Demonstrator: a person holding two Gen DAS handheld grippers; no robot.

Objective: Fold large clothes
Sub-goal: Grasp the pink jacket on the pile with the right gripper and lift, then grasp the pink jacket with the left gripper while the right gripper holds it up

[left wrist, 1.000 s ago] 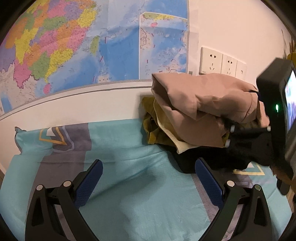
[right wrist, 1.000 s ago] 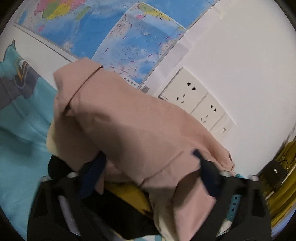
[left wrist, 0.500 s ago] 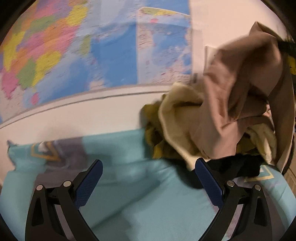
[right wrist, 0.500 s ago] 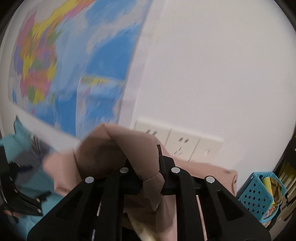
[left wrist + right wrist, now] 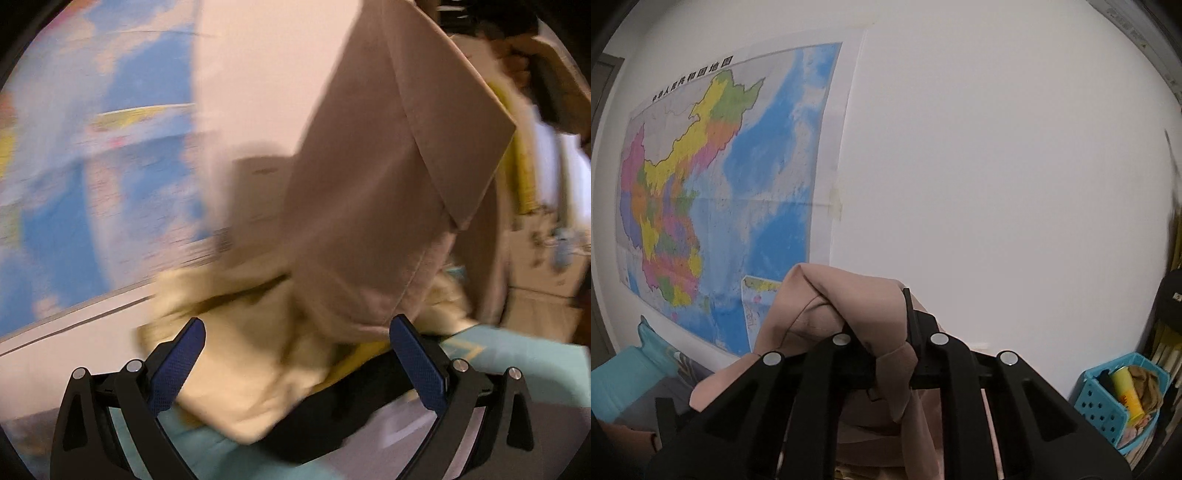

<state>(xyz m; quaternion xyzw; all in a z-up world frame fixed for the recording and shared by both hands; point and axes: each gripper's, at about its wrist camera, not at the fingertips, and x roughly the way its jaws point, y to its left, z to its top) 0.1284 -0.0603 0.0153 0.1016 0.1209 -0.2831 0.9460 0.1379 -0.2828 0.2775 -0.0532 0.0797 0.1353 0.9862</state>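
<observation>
A dusty-pink garment point(image 5: 388, 177) hangs in the air, pulled up from the pile at the wall end of the bed. My right gripper point(image 5: 886, 325) is shut on a bunch of this pink garment point(image 5: 827, 291) and holds it high against the white wall. In the left wrist view the cloth drapes down to a cream garment point(image 5: 251, 373), a mustard piece and a black garment point(image 5: 332, 421) on the bed. My left gripper point(image 5: 295, 365) stands open just in front of that pile, its blue pads point(image 5: 177, 365) wide apart and touching nothing.
A large coloured wall map point(image 5: 713, 184) covers the wall on the left. The bed has a teal sheet point(image 5: 524, 365). A blue perforated basket point(image 5: 1115, 398) with small items sits at the right by the wall. A hand point(image 5: 517, 48) shows at the top right.
My right gripper closed on the pink garment and lifted it high off the pile. The left gripper swung right toward the pile, staying open.
</observation>
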